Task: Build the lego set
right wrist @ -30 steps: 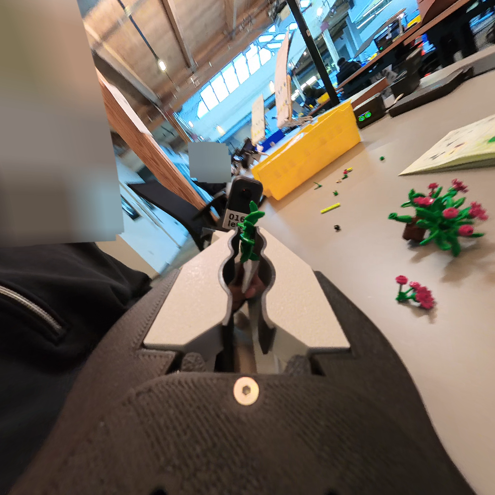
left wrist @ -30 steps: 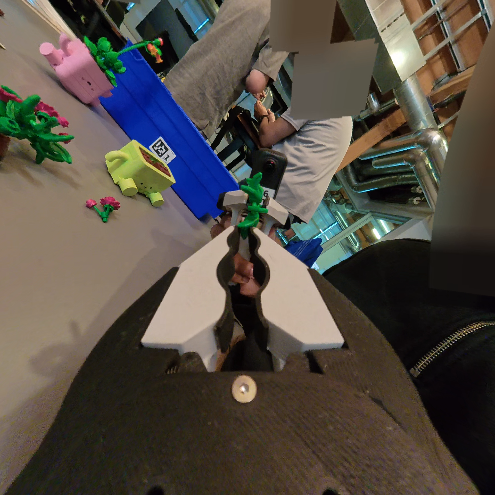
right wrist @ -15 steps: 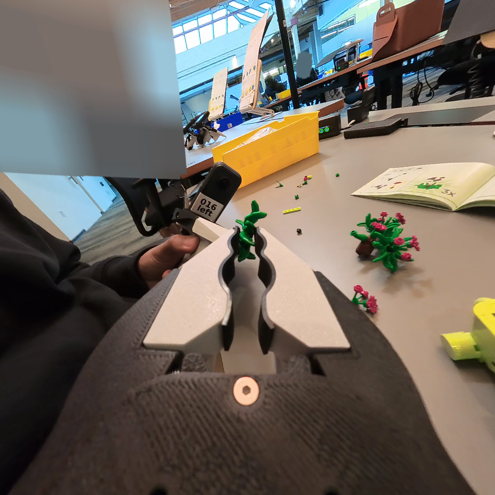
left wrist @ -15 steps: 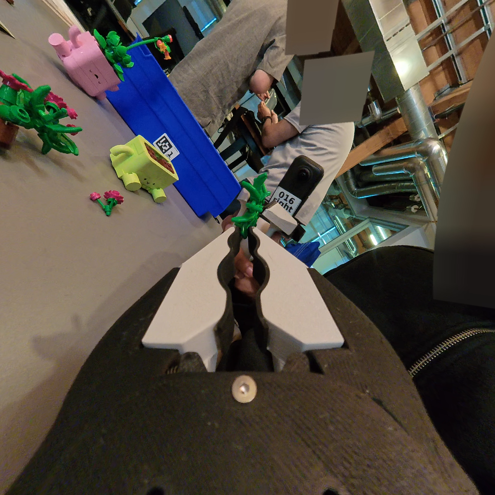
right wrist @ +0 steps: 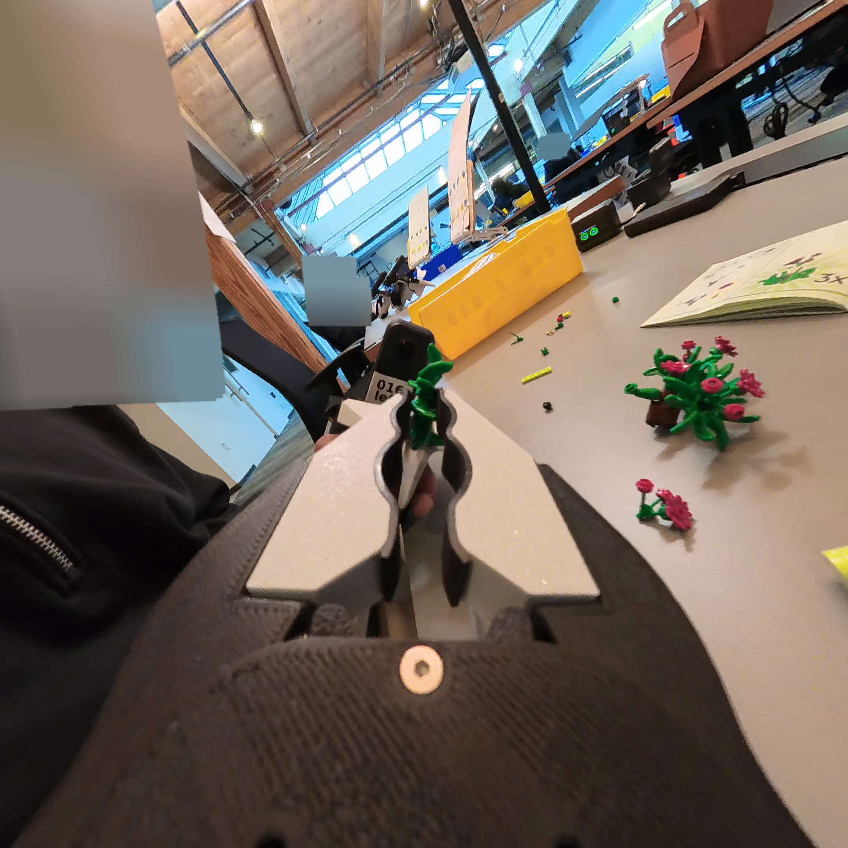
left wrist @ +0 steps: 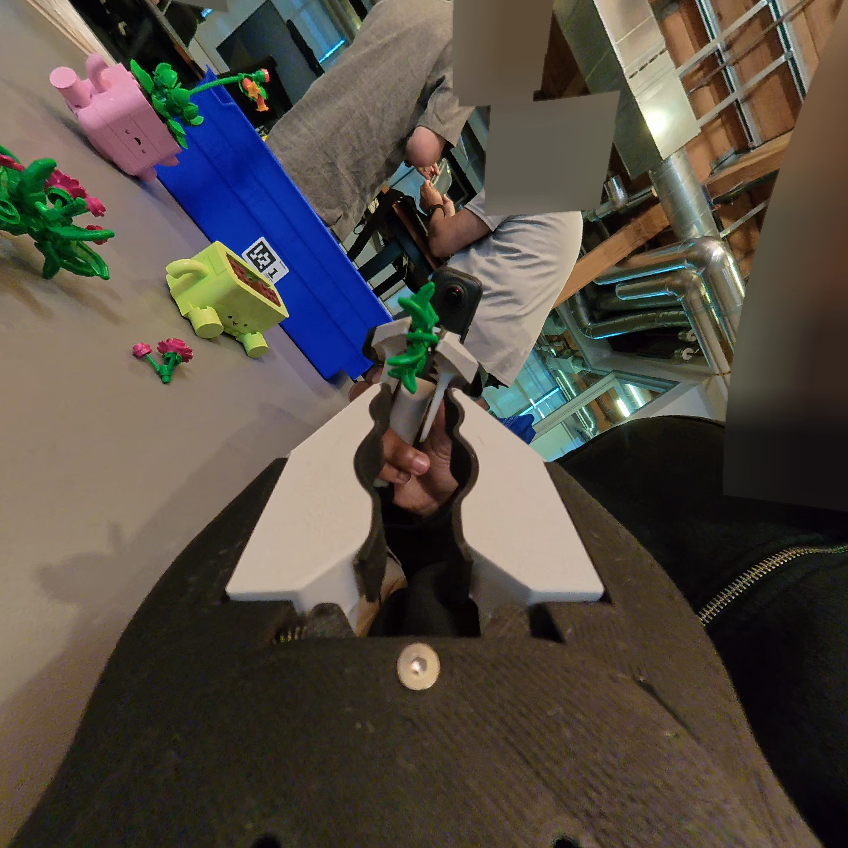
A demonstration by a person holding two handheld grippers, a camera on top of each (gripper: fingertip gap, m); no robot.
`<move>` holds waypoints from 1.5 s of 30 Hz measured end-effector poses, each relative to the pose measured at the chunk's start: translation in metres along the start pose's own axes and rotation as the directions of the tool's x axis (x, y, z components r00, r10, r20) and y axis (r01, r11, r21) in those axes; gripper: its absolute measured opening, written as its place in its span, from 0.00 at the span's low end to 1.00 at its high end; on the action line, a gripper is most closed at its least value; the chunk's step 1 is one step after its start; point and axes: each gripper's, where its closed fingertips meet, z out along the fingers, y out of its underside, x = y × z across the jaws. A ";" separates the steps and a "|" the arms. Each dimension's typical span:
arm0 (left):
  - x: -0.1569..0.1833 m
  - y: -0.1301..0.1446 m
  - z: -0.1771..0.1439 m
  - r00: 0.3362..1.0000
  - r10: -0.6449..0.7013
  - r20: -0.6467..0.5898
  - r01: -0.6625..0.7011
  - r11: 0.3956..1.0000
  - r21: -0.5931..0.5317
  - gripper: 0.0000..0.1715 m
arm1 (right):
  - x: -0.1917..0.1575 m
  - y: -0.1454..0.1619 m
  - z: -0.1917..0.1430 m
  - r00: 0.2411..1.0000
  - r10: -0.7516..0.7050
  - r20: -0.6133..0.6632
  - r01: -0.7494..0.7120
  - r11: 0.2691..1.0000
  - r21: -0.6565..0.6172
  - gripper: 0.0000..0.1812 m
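Mid-frame, your right gripper (right wrist: pixel 420 397) jaws pinch the green leafy stem (right wrist: pixel 425 415); your left gripper (left wrist: pixel 415 395) jaws stand parted around it, seemingly to pass it across.

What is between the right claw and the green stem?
Nothing visible. The stem sits right at the tips of the right claw, with no gap for anything to block. The left claw meets it from the opposite side. Which claw actually grips it is unclear.

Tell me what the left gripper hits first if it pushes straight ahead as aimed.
Most likely the green leafy stem, right at the left gripper tips, then the right gripper's fingers just behind it. Depth is hard to judge.
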 end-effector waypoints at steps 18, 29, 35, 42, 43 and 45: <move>-0.005 -0.002 -0.004 0.999 -0.012 0.037 0.011 1.000 0.018 0.01 | -0.003 0.010 0.007 0.987 -0.157 -0.038 0.153 0.984 -0.088 0.05; -0.007 -0.003 -0.004 0.998 -0.030 0.047 0.029 0.999 0.028 0.02 | -0.005 0.013 0.009 0.910 -0.396 -0.123 0.373 0.912 -0.173 0.05; -0.005 -0.006 -0.003 0.999 -0.034 0.024 0.033 0.999 0.019 0.27 | -0.004 -0.004 0.002 0.987 -0.145 -0.062 0.145 0.989 -0.012 0.05; 0.002 -0.011 -0.006 0.999 0.005 -0.037 -0.004 0.999 0.042 0.27 | 0.000 0.005 0.002 0.960 0.249 0.130 -0.248 0.969 -0.022 0.05; 0.002 -0.011 -0.006 0.999 0.021 -0.031 -0.020 0.999 0.037 0.26 | -0.001 0.007 0.003 0.950 0.276 0.147 -0.275 0.961 -0.030 0.05; 0.005 -0.008 -0.005 0.998 0.037 -0.046 -0.036 0.999 0.018 0.24 | -0.001 0.010 0.005 0.941 0.301 0.155 -0.296 0.954 -0.053 0.05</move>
